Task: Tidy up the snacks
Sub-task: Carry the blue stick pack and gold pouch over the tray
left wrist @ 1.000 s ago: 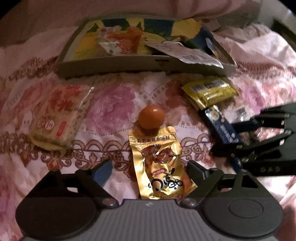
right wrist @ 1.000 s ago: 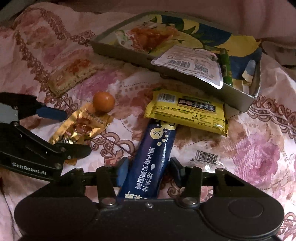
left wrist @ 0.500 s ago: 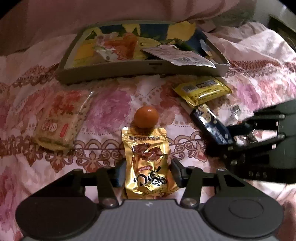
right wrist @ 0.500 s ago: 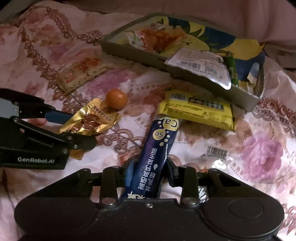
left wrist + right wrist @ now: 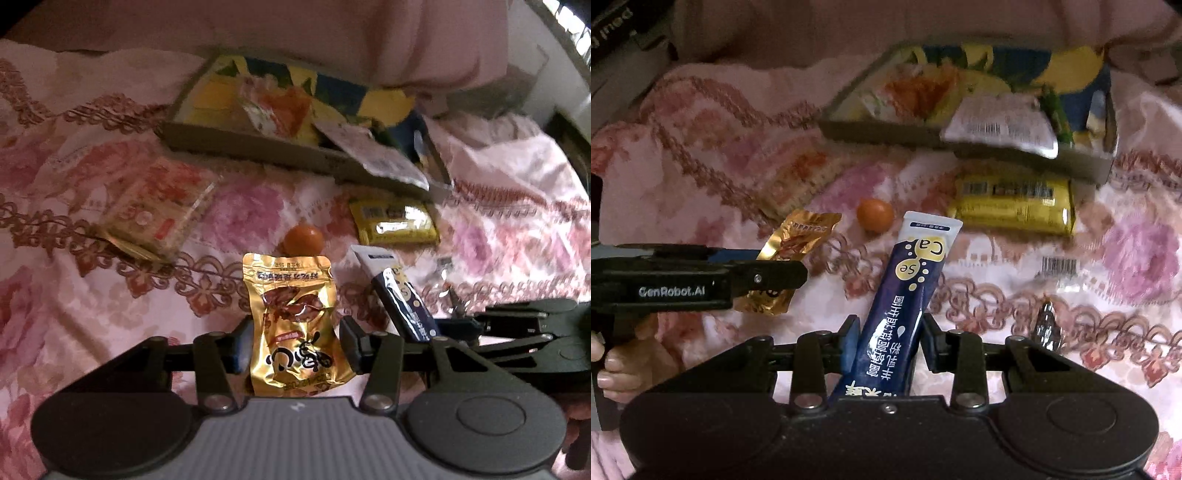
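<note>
My left gripper (image 5: 293, 345) is shut on a gold snack pouch (image 5: 293, 317), held up off the floral bedspread (image 5: 74, 314). My right gripper (image 5: 888, 343) is shut on a dark blue stick packet (image 5: 908, 291), also raised and tilted. In the right wrist view the gold snack pouch (image 5: 792, 254) hangs from the left gripper (image 5: 768, 275) at the left. The dark blue stick packet (image 5: 402, 299) shows at the right of the left wrist view. A flat grey tray (image 5: 258, 151) with a colourful lining lies at the back and holds several packets.
On the bedspread lie an orange ball-shaped sweet (image 5: 303, 239), a yellow packet (image 5: 395, 221), a clear biscuit packet (image 5: 155, 210) and a clear wrapper with a barcode (image 5: 1058, 266). A pink pillow (image 5: 332, 33) sits behind the tray. A hand (image 5: 613, 363) grips the left tool.
Both grippers closed on their packets and lifted them off the bedspread. The views have swung and tilted, and the tray now sits farther up the frame.
</note>
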`<action>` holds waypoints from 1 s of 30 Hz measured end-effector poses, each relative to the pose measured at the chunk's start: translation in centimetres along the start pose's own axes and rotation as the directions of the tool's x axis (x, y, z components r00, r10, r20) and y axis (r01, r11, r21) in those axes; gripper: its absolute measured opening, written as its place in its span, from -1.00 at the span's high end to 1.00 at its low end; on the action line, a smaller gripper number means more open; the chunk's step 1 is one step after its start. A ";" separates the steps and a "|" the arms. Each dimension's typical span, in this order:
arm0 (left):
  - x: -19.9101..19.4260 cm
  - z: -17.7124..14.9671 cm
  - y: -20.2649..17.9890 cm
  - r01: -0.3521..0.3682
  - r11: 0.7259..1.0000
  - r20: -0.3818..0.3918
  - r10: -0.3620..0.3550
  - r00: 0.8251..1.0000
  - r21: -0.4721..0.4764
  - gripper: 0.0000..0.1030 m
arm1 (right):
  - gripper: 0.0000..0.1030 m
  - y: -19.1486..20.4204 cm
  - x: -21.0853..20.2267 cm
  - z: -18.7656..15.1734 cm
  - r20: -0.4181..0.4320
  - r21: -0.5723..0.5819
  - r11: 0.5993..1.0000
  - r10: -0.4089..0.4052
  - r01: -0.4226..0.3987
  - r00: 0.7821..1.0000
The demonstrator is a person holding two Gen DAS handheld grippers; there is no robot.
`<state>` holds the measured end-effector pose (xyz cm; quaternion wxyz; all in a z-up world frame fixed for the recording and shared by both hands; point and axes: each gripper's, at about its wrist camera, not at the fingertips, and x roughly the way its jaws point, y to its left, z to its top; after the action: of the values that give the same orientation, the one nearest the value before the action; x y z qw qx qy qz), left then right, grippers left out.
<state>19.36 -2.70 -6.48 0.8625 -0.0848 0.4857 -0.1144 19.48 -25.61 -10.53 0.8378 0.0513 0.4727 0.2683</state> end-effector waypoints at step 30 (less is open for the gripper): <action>1.8 9.0 -0.6 0.028 1.000 0.285 -0.026 0.958 -0.006 -0.04 | 0.79 -4.8 -0.3 3.4 0.271 0.161 0.986 -0.090 0.047 0.958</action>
<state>27.90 -3.48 -3.14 0.9212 -0.1113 0.3560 -0.1103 24.02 -29.33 -10.07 0.8980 0.1360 0.3716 0.1923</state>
